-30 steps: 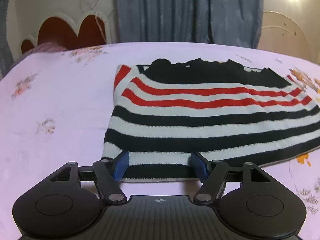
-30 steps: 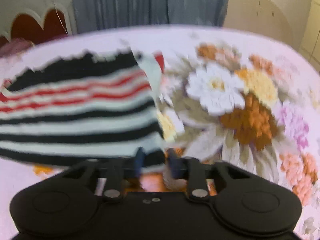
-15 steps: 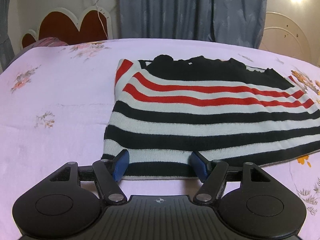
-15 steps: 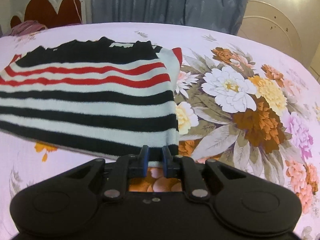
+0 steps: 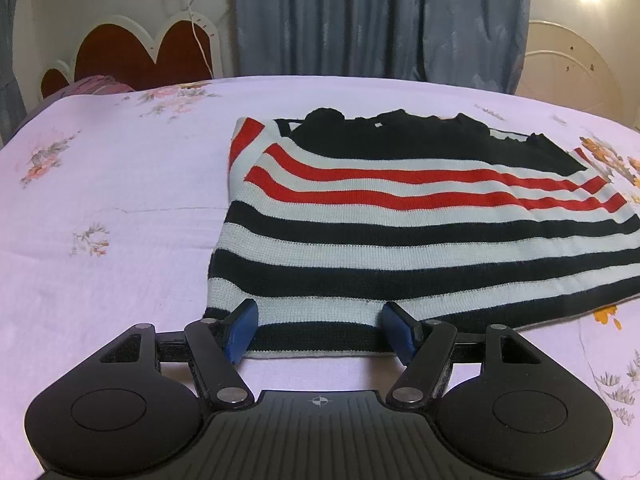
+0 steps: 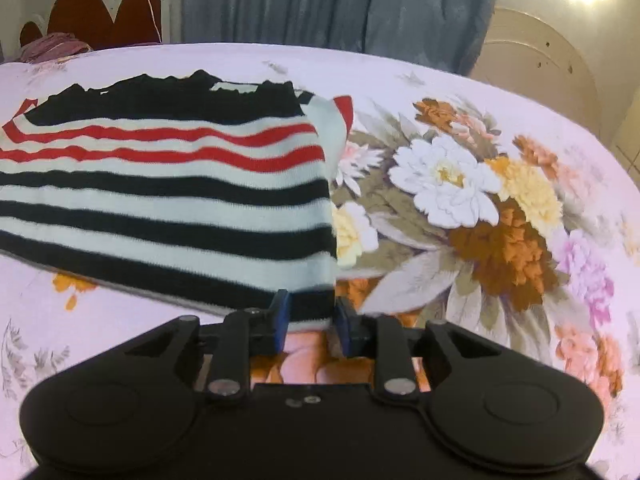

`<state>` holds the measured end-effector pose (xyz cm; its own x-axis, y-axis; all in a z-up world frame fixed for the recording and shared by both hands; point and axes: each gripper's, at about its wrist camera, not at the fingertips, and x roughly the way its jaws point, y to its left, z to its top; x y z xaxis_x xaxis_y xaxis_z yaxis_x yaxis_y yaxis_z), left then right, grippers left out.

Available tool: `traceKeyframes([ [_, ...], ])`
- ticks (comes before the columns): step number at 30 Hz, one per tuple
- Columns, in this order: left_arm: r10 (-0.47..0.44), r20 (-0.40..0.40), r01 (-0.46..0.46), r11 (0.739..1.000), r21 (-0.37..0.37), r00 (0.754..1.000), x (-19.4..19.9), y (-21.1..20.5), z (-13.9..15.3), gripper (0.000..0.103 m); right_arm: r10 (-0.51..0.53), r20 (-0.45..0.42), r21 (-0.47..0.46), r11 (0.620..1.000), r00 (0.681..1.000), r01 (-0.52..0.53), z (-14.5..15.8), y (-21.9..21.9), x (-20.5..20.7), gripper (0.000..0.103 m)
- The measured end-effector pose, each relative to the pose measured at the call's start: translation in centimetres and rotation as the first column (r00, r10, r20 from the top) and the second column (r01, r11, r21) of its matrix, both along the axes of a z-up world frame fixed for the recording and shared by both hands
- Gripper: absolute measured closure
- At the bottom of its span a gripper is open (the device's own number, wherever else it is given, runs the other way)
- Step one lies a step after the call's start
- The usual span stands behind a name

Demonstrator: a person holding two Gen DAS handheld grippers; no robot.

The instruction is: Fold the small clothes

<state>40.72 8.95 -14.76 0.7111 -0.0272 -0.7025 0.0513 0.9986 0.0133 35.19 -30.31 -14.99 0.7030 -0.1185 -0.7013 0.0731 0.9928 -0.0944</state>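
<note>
A small knit sweater (image 5: 400, 232) with black, white and red stripes lies flat on the bed; its hem faces me, its black collar end is far. It also shows in the right wrist view (image 6: 172, 196). My left gripper (image 5: 320, 330) is open, its blue pads on either side of the hem's near left corner region. My right gripper (image 6: 310, 320) is partly open, its blue pads straddling the hem's near right corner, not clamped on it.
The bed has a pale lilac sheet (image 5: 100, 200) with a large flower print (image 6: 480, 216) right of the sweater. A red heart-shaped headboard (image 5: 132, 56) and grey-blue curtains (image 5: 380, 20) stand beyond the bed. A purple cloth bundle (image 6: 52, 46) lies by the headboard.
The right gripper has moved forward to the sweater's near right corner and its jaws have widened around the hem. The left gripper has barely moved and stays open.
</note>
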Motion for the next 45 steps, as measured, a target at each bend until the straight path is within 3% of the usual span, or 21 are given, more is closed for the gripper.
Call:
traceKeyframes([
  [2, -0.003, 0.002, 0.003, 1.0, -0.002, 1.0, 0.0, 0.0, 0.0, 0.035, -0.024, 0.0, 0.047, 0.999, 1.0, 0.023, 0.0, -0.5, 0.0, 0.08],
  [8, -0.008, -0.009, 0.008, 1.0, -0.027, 1.0, 0.0, 0.6, 0.4, 0.035, -0.011, -0.004, 0.027, 1.0, 1.0, 0.011, 0.1, -0.4, 0.1, 0.077],
  [11, 0.032, 0.028, -0.03, 0.999, -0.044, 0.999, -1.6, 1.8, 1.2, 0.035, -0.038, 0.039, 0.048, 0.998, 0.999, 0.036, 1.1, -0.9, -1.1, 0.071],
  [13, 0.113, 0.021, -0.112, 0.994, -0.011, 0.993, -2.8, 2.7, 1.2, 0.035, -0.036, 0.073, 0.06, 0.998, 0.997, 0.032, 1.5, -1.2, -2.1, 0.071],
  [16, 0.168, 0.007, -0.165, 0.974, -0.157, 0.986, -4.4, 4.4, 0.8, 0.035, -0.03, 0.098, 0.096, 0.995, 0.995, 0.021, 1.7, -1.5, -2.8, 0.071],
  [18, 0.169, -0.003, -0.162, 0.94, -0.3, 0.986, -4.6, 4.9, 0.4, 0.035, -0.018, 0.099, 0.12, 0.993, 0.995, 0.006, 1.7, -1.2, -2.5, 0.074],
  [20, 0.202, -0.023, -0.193, 0.888, -0.417, 0.979, -4.0, 5.3, -0.3, 0.035, 0.013, 0.109, 0.145, 0.989, 0.994, -0.029, 1.9, -0.3, -1.9, 0.081],
  [23, 0.282, -0.048, -0.258, 0.778, -0.573, 0.958, -2.8, 6.0, -1.9, 0.036, 0.067, 0.122, 0.194, 0.977, 0.99, -0.09, 2.4, 1.4, -0.3, 0.091],
  [25, 0.323, -0.054, -0.282, 0.72, -0.634, 0.945, -1.7, 6.3, -2.9, 0.048, 0.087, 0.124, 0.218, 0.969, 0.988, -0.113, 2.7, 2.5, 0.9, 0.092],
  [28, 0.357, -0.074, -0.305, 0.654, -0.692, 0.931, -0.1, 7.0, -4.2, 0.068, 0.118, 0.113, 0.227, 0.964, 0.987, -0.141, 3.3, 4.7, 3.4, 0.095],
  [31, 0.373, -0.104, -0.318, 0.574, -0.755, 0.922, 1.2, 7.9, -5.6, 0.077, 0.154, 0.097, 0.22, 0.96, 0.983, -0.172, 3.5, 7.2, 6.3, 0.095],
  [32, 0.369, -0.108, -0.314, 0.562, -0.765, 0.923, 1.5, 8.0, -5.8, 0.078, 0.164, 0.092, 0.216, 0.96, 0.982, -0.18, 3.5, 7.9, 7.3, 0.095],
  [35, 0.351, -0.103, -0.296, 0.558, -0.775, 0.931, 1.6, 7.9, -5.9, 0.087, 0.189, 0.083, 0.202, 0.958, 0.978, -0.202, 3.4, 10.2, 9.4, 0.095],
  [37, 0.363, -0.058, -0.254, 0.52, -0.816, 0.93, 0.8, 8.4, -5.4, 0.089, 0.21, 0.095, 0.194, 0.955, 0.973, -0.225, 3.6, 11.6, 10.2, 0.096],
  [38, 0.371, -0.039, -0.24, 0.514, -0.824, 0.928, 0.5, 8.5, -5.2, 0.089, 0.223, 0.104, 0.187, 0.953, 0.969, -0.239, 3.8, 12.1, 10.3, 0.096],
  [40, 0.371, -0.06, -0.261, 0.52, -0.813, 0.927, 0.5, 8.4, -5.8, 0.089, 0.265, 0.097, 0.16, 0.947, 0.959, -0.278, 3.3, 13.3, 10.6, 0.096],
  [41, 0.37, -0.1, -0.294, 0.517, -0.804, 0.924, 0.8, 8.3, -6.6, 0.089, 0.276, 0.039, 0.121, 0.953, 0.96, -0.279, 2.3, 14.1, 11.1, 0.097],
  [42, 0.371, -0.109, -0.295, 0.496, -0.817, 0.922, 0.9, 8.5, -7.1, 0.089, 0.287, 0.02, 0.091, 0.953, 0.958, -0.288, 1.4, 14.4, 11.2, 0.098],
  [43, 0.368, -0.107, -0.292, 0.493, -0.82, 0.924, 1.0, 8.4, -6.9, 0.089, 0.292, 0.026, 0.075, 0.953, 0.956, -0.293, 1.4, 14.6, 11.0, 0.098],
  [45, 0.365, -0.105, -0.291, 0.503, -0.814, 0.925, 1.1, 8.1, -6.5, 0.089, 0.289, 0.016, 0.072, 0.954, 0.957, -0.29, 1.6, 14.7, 11.1, 0.098],
])
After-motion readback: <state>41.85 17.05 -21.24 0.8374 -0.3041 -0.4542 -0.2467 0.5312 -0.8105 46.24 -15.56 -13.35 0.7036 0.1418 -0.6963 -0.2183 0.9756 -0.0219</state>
